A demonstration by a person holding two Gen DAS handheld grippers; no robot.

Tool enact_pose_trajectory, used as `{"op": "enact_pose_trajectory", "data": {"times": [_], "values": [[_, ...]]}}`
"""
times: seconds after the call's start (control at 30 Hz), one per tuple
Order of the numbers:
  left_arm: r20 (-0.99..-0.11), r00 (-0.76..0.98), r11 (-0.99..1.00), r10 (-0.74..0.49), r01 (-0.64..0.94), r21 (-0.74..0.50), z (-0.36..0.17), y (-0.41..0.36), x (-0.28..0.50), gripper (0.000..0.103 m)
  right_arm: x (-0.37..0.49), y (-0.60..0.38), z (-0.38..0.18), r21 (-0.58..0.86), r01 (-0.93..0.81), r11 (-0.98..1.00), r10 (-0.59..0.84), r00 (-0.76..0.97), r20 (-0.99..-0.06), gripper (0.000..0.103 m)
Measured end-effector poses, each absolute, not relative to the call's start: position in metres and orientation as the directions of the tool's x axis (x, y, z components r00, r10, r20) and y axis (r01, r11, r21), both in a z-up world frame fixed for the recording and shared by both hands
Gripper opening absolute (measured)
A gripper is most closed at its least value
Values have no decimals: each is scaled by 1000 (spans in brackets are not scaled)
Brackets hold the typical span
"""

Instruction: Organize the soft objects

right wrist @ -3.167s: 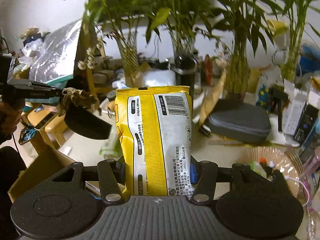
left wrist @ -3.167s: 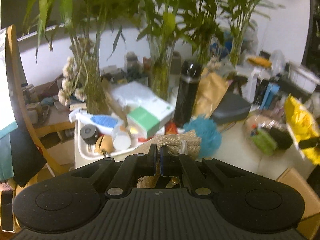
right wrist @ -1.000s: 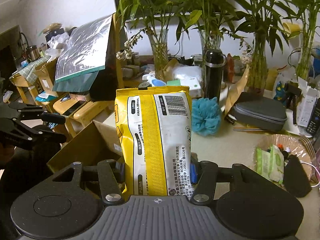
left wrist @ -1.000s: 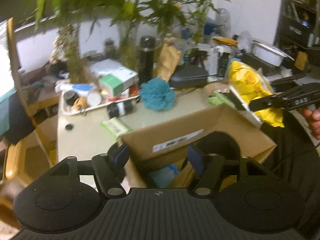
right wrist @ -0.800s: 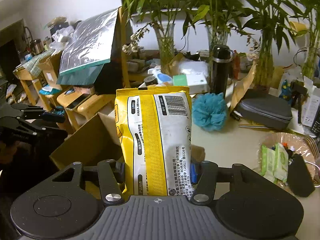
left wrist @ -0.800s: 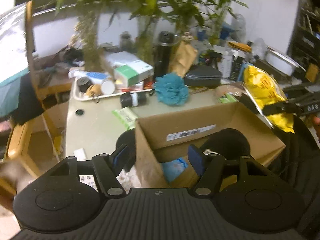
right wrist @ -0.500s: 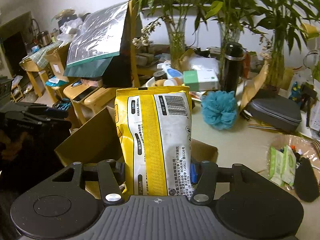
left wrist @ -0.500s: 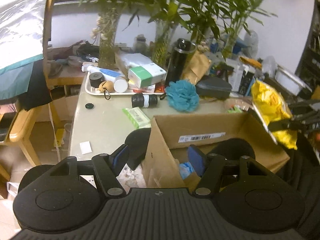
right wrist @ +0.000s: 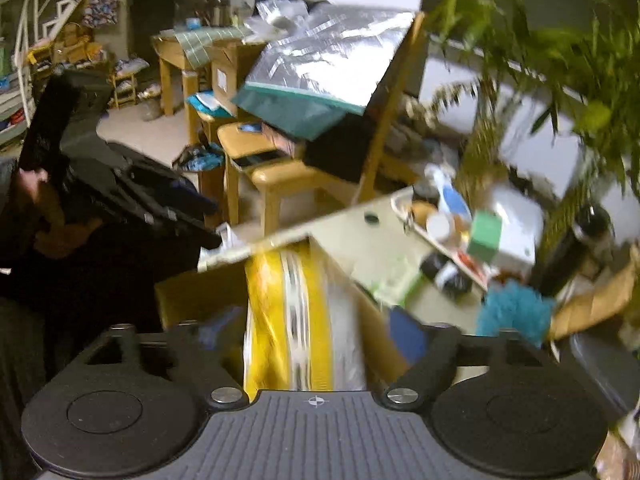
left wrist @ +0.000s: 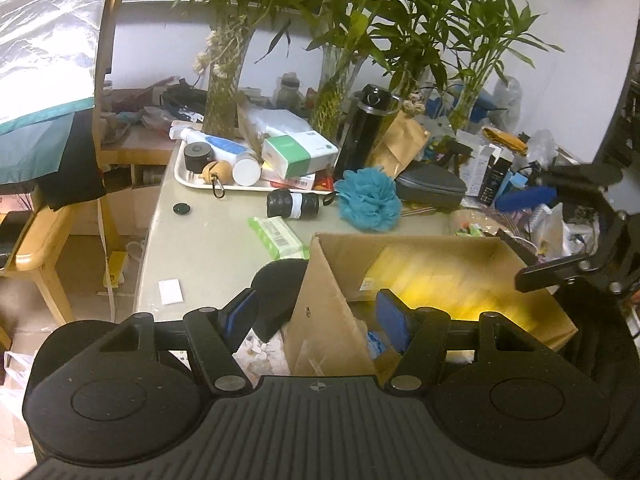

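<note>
Yellow pouch [right wrist: 288, 312]: we see it blurred, inside the cardboard box [left wrist: 320, 300].
Right hand-held gripper [right wrist: 308, 334]: spread wide around our pouch, not clamping.
Left hand-held gripper [left wrist: 316, 314]: wide, holding nothing.
Blue loofah [left wrist: 369, 199]: on the surface [left wrist: 216, 240] beyond.

yellow bag [left wrist: 436, 280] blurred inside cardboard box [left wrist: 324, 312]

We see a yellow pouch [right wrist: 296, 320] with a white panel and dark markings, blurred, in a plain brown box [left wrist: 320, 320]. Our left gripper [left wrist: 316, 316] is black with blue pads [left wrist: 394, 320]; the right gripper [right wrist: 308, 332] looks the same. On the pale beige table [left wrist: 208, 240] lie a teal puff [left wrist: 369, 199], a green-and-white wipes pack [left wrist: 276, 236], a white tray [left wrist: 188, 178], a black flask [left wrist: 366, 128] and a grey case [left wrist: 432, 184].
</note>
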State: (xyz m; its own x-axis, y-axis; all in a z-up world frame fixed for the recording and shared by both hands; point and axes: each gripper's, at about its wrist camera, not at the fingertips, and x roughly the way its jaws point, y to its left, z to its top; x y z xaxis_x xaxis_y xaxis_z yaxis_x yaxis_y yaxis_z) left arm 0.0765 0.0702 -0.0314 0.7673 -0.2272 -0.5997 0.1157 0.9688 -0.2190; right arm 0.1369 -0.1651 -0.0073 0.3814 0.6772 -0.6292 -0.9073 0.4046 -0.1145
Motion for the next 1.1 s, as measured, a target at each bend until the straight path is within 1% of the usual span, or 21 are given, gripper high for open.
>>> {"op": "enact_pose_trajectory", "data": {"times": [0.1, 0.13, 0.3, 0.33, 0.6, 0.77, 1.1], "values": [[-601, 767, 969, -225, 111, -221, -32, 71, 77, 64, 142, -164, -7, -83, -907, 413, 692, 372, -619, 94], [-602, 766, 968, -226, 109, -225, -32, 72, 77, 64, 143, -165, -8, -76, -902, 424, 690, 377, -619, 97], [-609, 761, 967, -224, 97, -234, -33, 73, 79, 64, 148, -177, -22, -34, -869, 494, 658, 399, -639, 100], [-612, 760, 968, -221, 94, -233, -33, 73, 80, 64, 148, -181, -25, -28, -861, 507, 651, 404, -643, 103], [-640, 744, 975, -191, 70, -210, -33, 70, 84, 64, 154, -215, -45, -3, -755, 655, 565, 492, -662, 103], [-659, 730, 979, -180, 69, -191, -32, 68, 87, 64, 167, -242, -53, 73, -640, 765, 515, 540, -665, 103], [-667, 722, 979, -182, 66, -195, -27, 68, 104, 64, 175, -266, -55, 100, -568, 817, 483, 580, -656, 103]]}}
